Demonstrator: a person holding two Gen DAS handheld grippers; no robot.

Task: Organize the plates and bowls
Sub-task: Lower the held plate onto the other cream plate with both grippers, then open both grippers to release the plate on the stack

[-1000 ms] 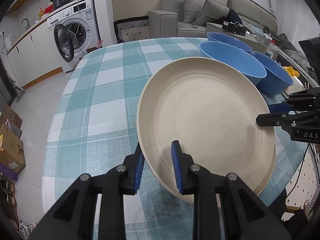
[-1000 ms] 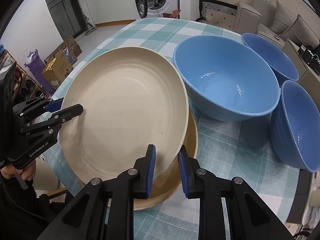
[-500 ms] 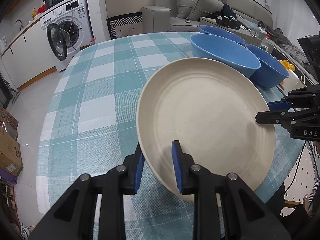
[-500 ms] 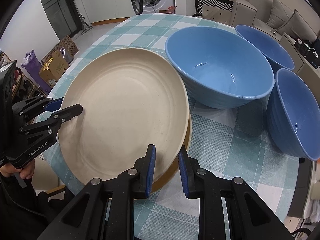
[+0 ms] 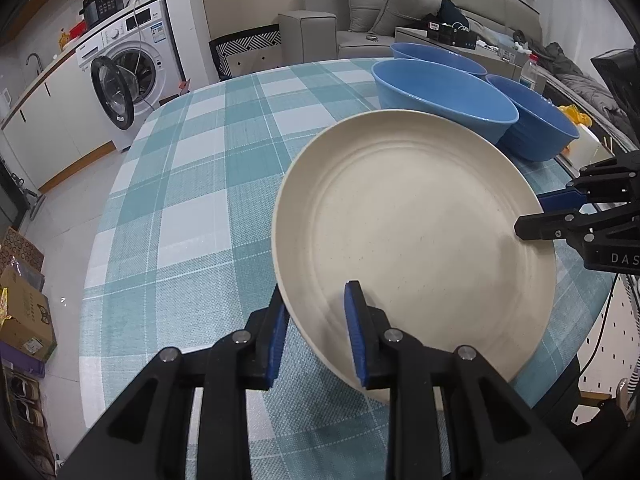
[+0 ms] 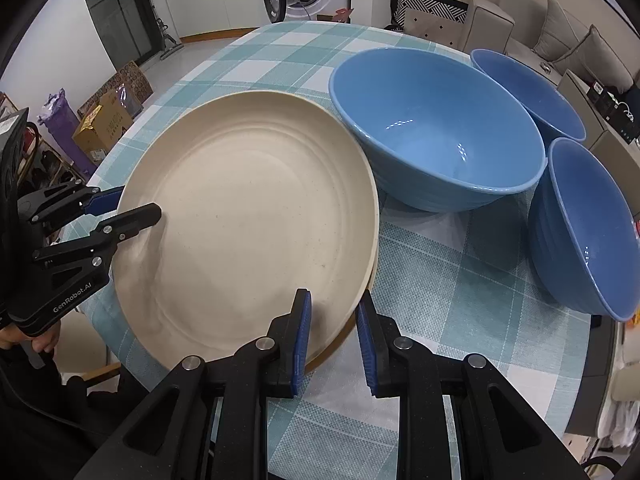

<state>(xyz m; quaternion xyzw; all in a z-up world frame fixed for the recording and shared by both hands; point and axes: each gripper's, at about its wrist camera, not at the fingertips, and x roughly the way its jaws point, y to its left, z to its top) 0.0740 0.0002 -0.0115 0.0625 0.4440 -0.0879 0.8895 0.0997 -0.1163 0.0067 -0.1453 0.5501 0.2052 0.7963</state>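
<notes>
A large cream plate (image 5: 412, 236) (image 6: 248, 216) lies nearly flat over the near edge of the checked table (image 5: 192, 208). My left gripper (image 5: 316, 308) (image 6: 120, 208) is shut on its rim at one side. At the opposite rim my right gripper (image 6: 334, 312) (image 5: 536, 216) is shut on it too. A tan second plate (image 6: 340, 346) shows only as a thin edge beneath the cream one, between the right fingers. Three blue bowls stand beyond: a big one (image 6: 436, 132) (image 5: 444, 92) almost touching the plate, one behind it (image 6: 528, 92), one to the right (image 6: 588, 232).
The teal tablecloth stretches bare to the far left of the plate in the left wrist view. A washing machine (image 5: 128, 80) with its door open, a sofa (image 5: 400, 4) and cardboard boxes (image 5: 24, 312) stand around the table. A person's hand (image 6: 36, 344) holds the left gripper.
The cream plate has come down and slid over the tan plate below, which now shows only a thin edge. Both grippers kept their hold on the rim.
</notes>
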